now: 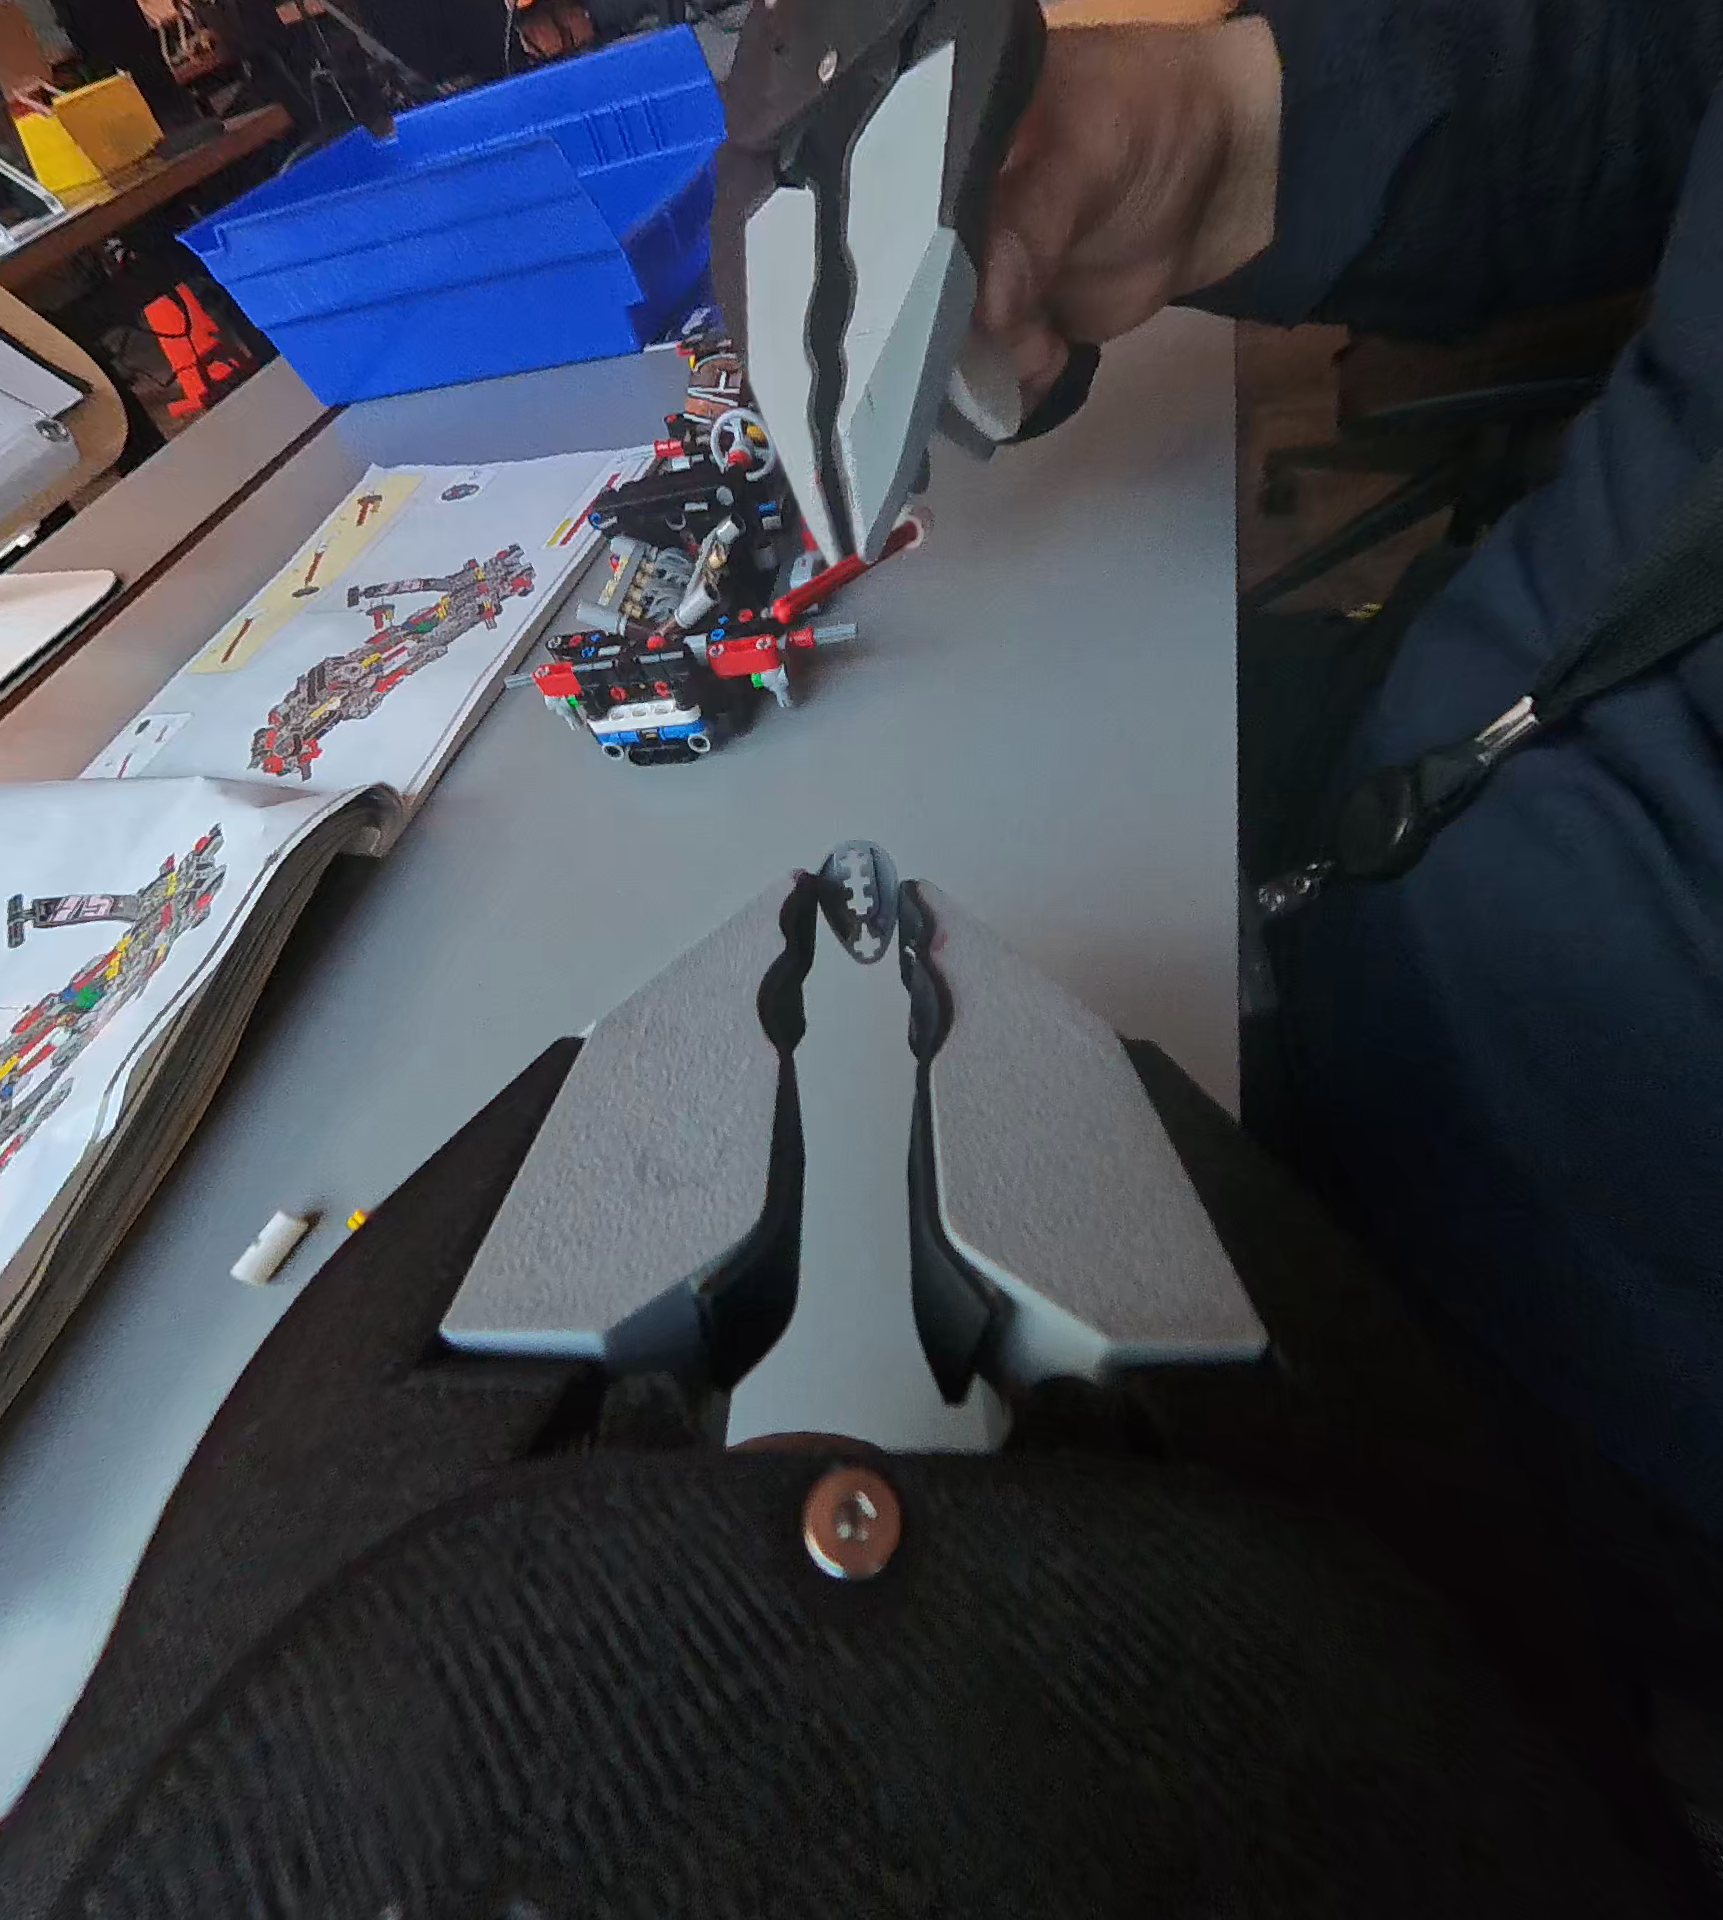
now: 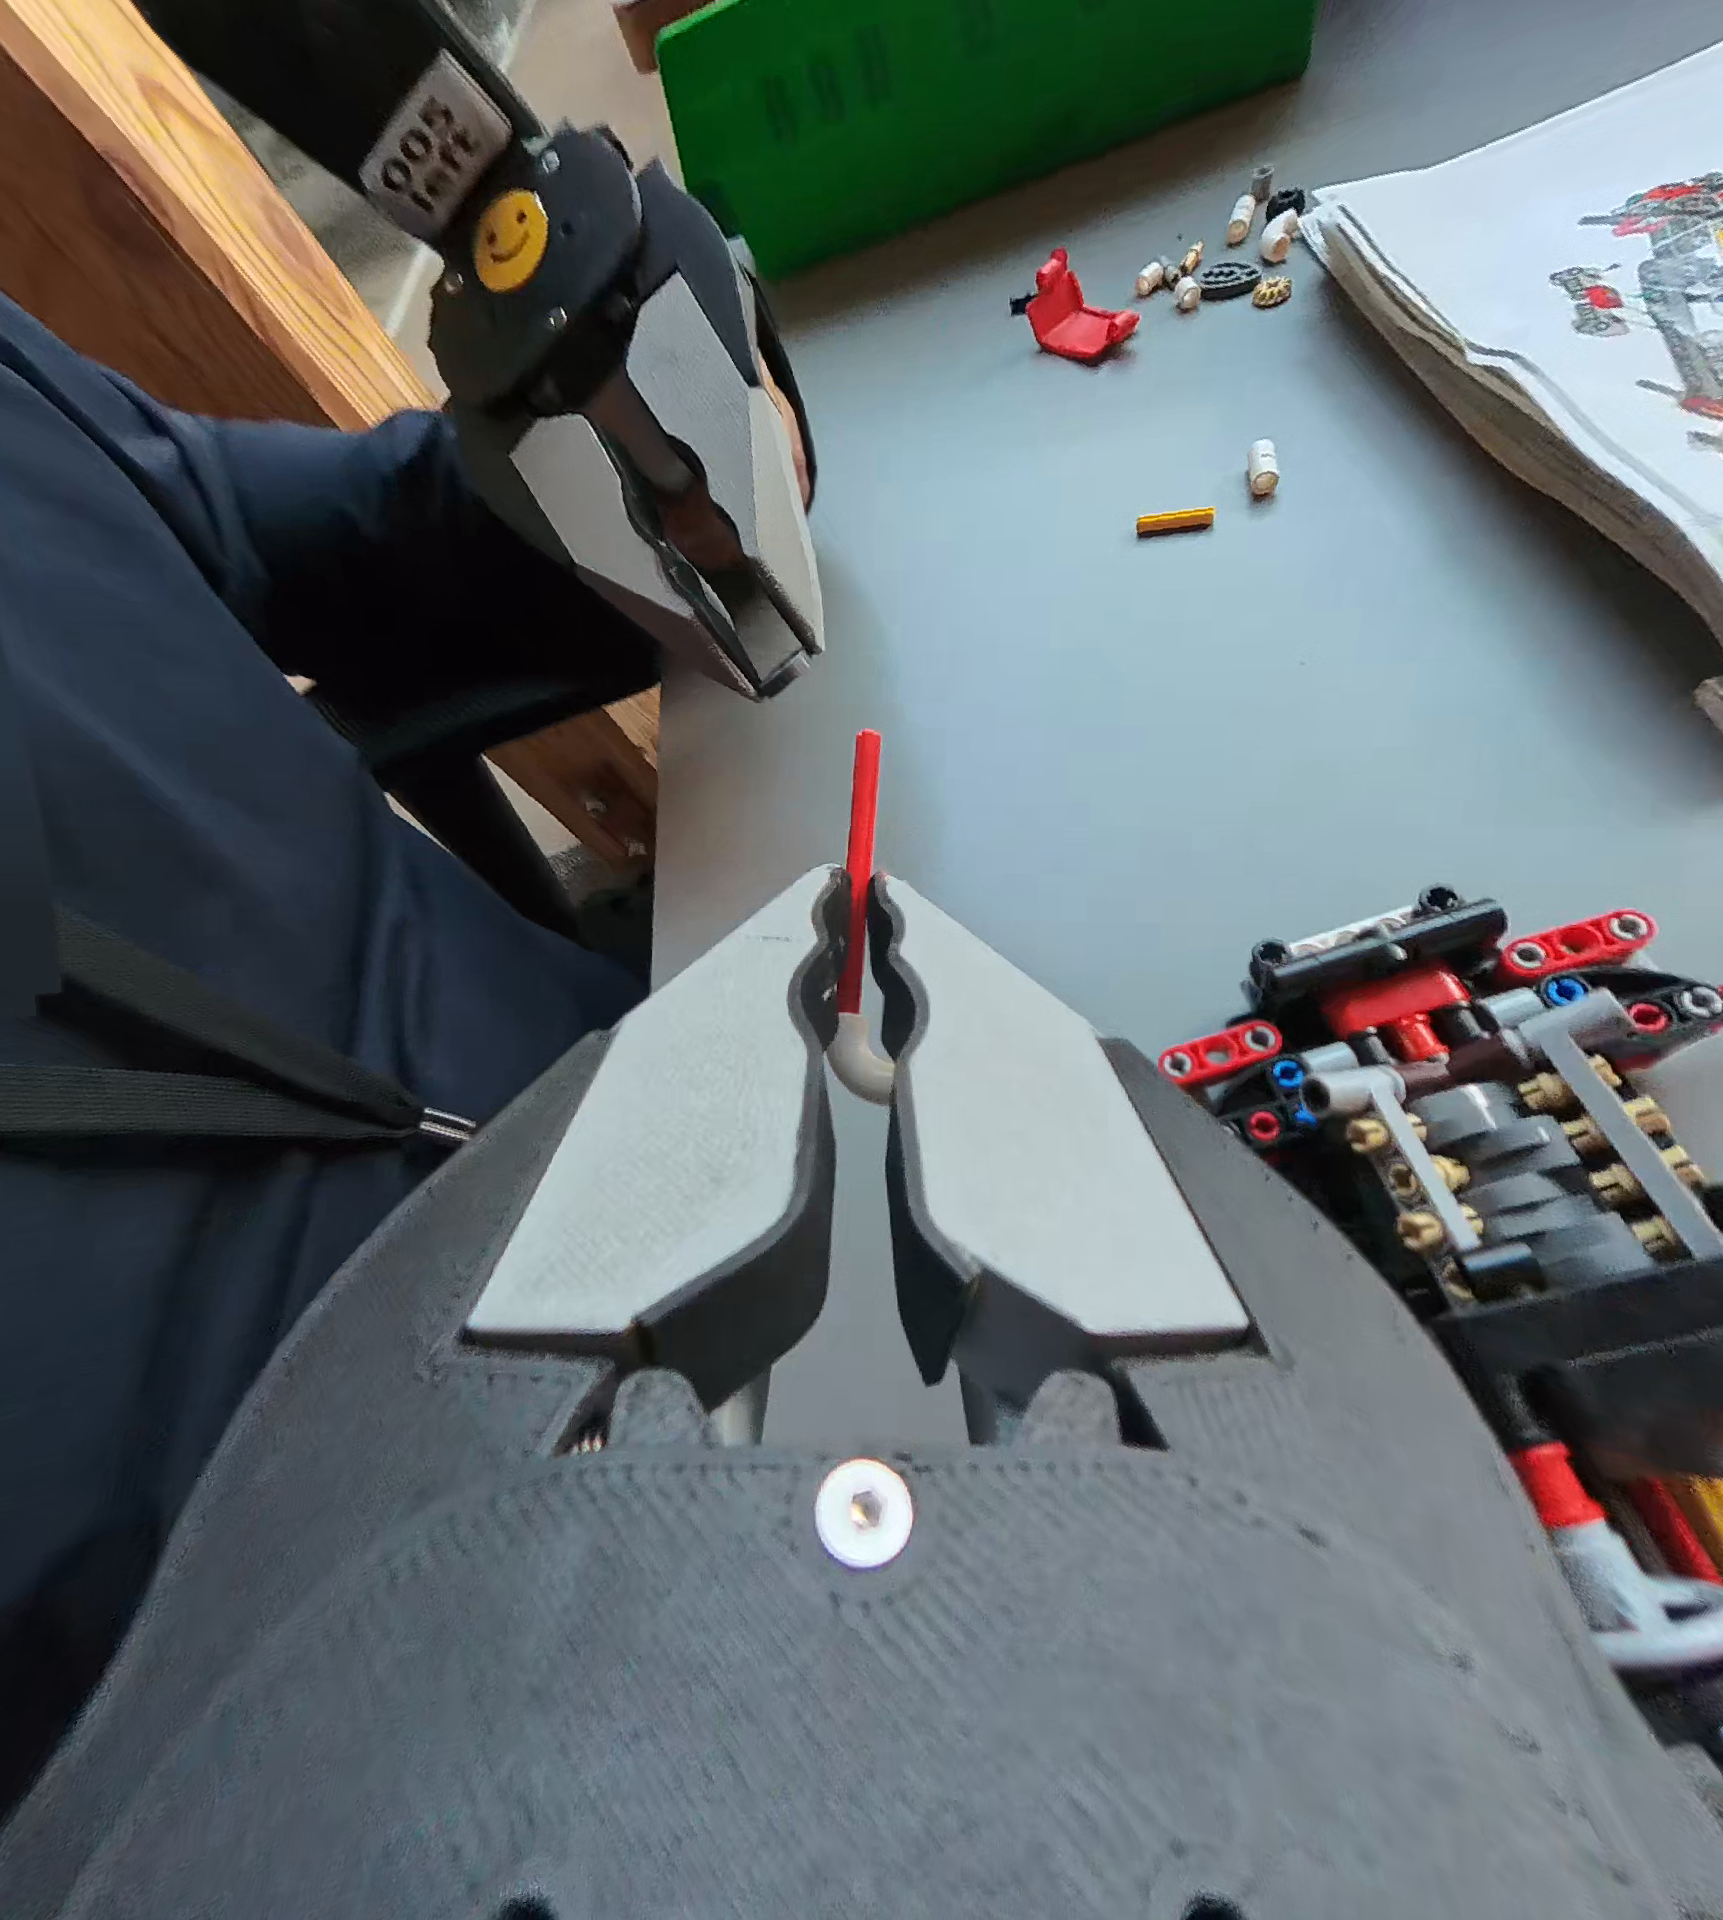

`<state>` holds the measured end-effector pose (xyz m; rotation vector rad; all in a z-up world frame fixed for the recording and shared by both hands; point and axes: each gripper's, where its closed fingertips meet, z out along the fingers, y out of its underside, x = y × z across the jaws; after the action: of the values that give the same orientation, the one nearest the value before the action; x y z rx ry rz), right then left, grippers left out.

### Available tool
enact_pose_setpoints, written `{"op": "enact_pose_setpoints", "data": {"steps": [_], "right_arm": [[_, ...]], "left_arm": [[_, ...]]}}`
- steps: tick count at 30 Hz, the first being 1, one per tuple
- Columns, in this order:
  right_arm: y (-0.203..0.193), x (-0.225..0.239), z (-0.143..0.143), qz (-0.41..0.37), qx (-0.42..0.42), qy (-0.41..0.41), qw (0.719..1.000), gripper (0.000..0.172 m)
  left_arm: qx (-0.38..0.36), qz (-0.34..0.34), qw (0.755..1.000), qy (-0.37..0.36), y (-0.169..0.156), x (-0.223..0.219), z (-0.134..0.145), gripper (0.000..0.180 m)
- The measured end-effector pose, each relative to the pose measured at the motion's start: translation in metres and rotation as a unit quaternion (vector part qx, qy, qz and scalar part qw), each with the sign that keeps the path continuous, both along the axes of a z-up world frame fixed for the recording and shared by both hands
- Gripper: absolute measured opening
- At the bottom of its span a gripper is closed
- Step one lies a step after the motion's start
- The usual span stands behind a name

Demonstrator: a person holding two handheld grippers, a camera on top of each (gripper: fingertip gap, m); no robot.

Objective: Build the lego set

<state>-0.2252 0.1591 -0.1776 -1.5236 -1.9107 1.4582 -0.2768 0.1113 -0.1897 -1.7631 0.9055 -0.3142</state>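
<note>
My left gripper [image 1: 859, 896] is shut on a small grey brick piece with cross-shaped holes [image 1: 863, 902] and holds it at its fingertips above the grey table [image 1: 992, 790]. My right gripper [image 2: 857, 885] is shut on a thin red axle [image 2: 863, 810] that has a whitish curved piece [image 2: 862, 1068] on its near end. The axle sticks out past the tips. In the left wrist view the right gripper [image 1: 852, 545] holds the red axle [image 1: 831, 580] just beside a partly built brick vehicle [image 1: 670, 634]. The vehicle also shows in the right wrist view [image 2: 1511, 1101]. The left gripper [image 2: 779, 670] hangs near the table edge.
An open instruction booklet [image 1: 348, 665] lies left of the vehicle, with a blue bin [image 1: 462, 239] behind it. A green bin [image 2: 940, 104], a red seat piece [image 2: 1075, 322], small loose parts [image 2: 1210, 270], a yellow bar [image 2: 1176, 520] and a white pin [image 2: 1262, 468] lie farther off. A person's dark sleeve [image 1: 1563, 156] borders the table edge. About 8 cm separates my left fingertips from my right.
</note>
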Motion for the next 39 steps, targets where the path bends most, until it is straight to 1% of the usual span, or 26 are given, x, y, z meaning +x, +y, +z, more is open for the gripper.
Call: {"op": "enact_pose_setpoints", "data": {"steps": [5, 10, 12, 17, 19, 20, 22, 24, 27, 29, 31, 34, 36, 39], "right_arm": [[0.005, 0.007, 0.009, 0.006, -0.080, 0.016, 0.997, 0.000], [0.000, 0.006, 0.016, 0.033, -0.162, 0.022, 0.986, 0.000], [-0.003, 0.003, 0.010, 0.041, -0.163, 0.012, 0.986, 0.000], [-0.011, -0.002, 0.000, 0.059, -0.153, -0.009, 0.986, 0.000], [-0.005, -0.005, -0.007, 0.046, -0.133, -0.018, 0.990, 0.000], [-0.002, -0.007, -0.014, 0.038, -0.106, -0.025, 0.993, 0.000], [0.000, -0.005, -0.026, 0.036, -0.044, -0.044, 0.997, 0.000], [-0.003, -0.004, -0.038, 0.039, 0.011, -0.063, 0.997, 0.000], [-0.005, -0.004, -0.053, 0.036, 0.074, -0.082, 0.993, 0.000], [-0.004, -0.005, -0.058, 0.030, 0.095, -0.083, 0.992, 0.003], [-0.003, -0.005, -0.055, 0.024, 0.089, -0.076, 0.993, 0.018], [0.000, 0.001, -0.038, 0.022, 0.051, -0.052, 0.997, 0.021], [0.005, 0.010, -0.032, 0.022, 0.042, -0.049, 0.998, 0.020], [0.017, 0.025, -0.040, 0.009, 0.080, -0.070, 0.994, 0.023]], "left_arm": [[0.003, -0.013, 0.999, -0.034, 0.005, 0.008, 0.007, 0.013], [0.003, -0.032, 0.996, -0.078, 0.015, 0.015, 0.016, 0.013], [0.001, -0.044, 0.995, -0.086, 0.017, 0.018, 0.018, 0.012], [0.000, -0.078, 0.995, -0.062, 0.017, 0.018, 0.015, 0.012], [0.007, -0.068, 0.998, -0.011, 0.021, 0.013, 0.008, 0.013], [0.002, -0.071, 0.997, 0.021, 0.022, 0.012, 0.000, 0.013], [-0.020, -0.075, 0.994, 0.077, 0.022, 0.010, -0.016, 0.013], [-0.061, -0.066, 0.989, 0.114, 0.024, 0.006, -0.033, 0.013], [-0.095, -0.062, 0.980, 0.163, 0.026, -0.001, -0.054, 0.013], [-0.099, -0.073, 0.979, 0.160, 0.023, 0.003, -0.053, 0.013], [-0.096, -0.069, 0.980, 0.161, 0.025, 0.003, -0.054, 0.013], [-0.091, -0.069, 0.982, 0.148, 0.025, 0.003, -0.054, 0.013], [-0.091, -0.069, 0.983, 0.146, 0.025, 0.003, -0.054, 0.013], [-0.090, -0.068, 0.983, 0.148, 0.025, 0.003, -0.054, 0.013]]}}
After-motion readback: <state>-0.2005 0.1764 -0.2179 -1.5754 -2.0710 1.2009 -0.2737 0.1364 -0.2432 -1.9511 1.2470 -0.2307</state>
